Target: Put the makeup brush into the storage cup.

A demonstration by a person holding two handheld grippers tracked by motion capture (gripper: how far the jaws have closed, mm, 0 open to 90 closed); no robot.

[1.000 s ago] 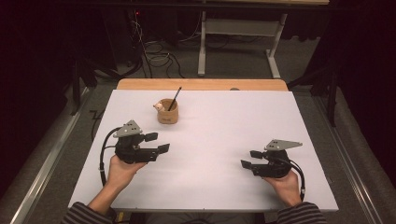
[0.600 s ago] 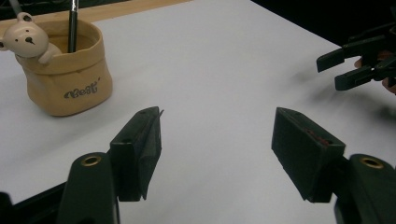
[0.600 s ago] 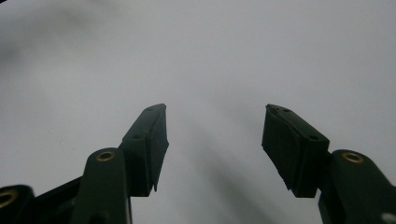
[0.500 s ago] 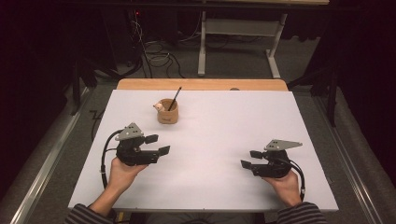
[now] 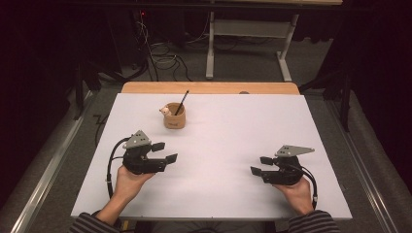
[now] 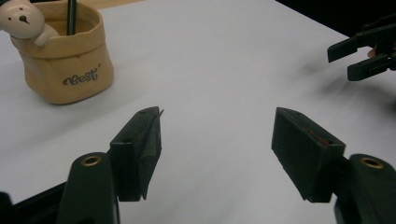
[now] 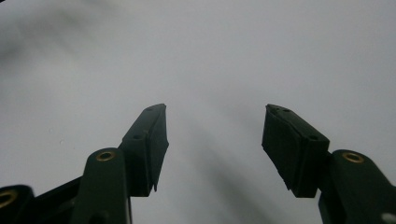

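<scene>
Tan fabric pot (image 5: pixel 175 116) standing upright on the white table (image 5: pixel 233 126), at about 11 o'clock from the table's middle, near the far edge. Inside it, a thin dark stick (image 5: pixel 181 102) leaning toward 1 o'clock, possibly a pen, though too small to tell in the high view; a small pale bear figure (image 5: pixel 165 111) draped over the rim at 9 o'clock. In the left gripper view, the same pot (image 6: pixel 65 60) at 11 o'clock, dark lettering on its front, bear (image 6: pixel 21 21) on the rim. Left gripper (image 5: pixel 165 152) at 7 o'clock from the pot and near it, not touching, jaws spread wide on nothing. Right gripper (image 5: pixel 261 165) at 4 o'clock from the pot, well apart from it, jaws likewise spread and empty, bare white surface ahead of them. Wide open table between the two grippers and out toward 3 o'clock; both hands close to the near edge.
</scene>
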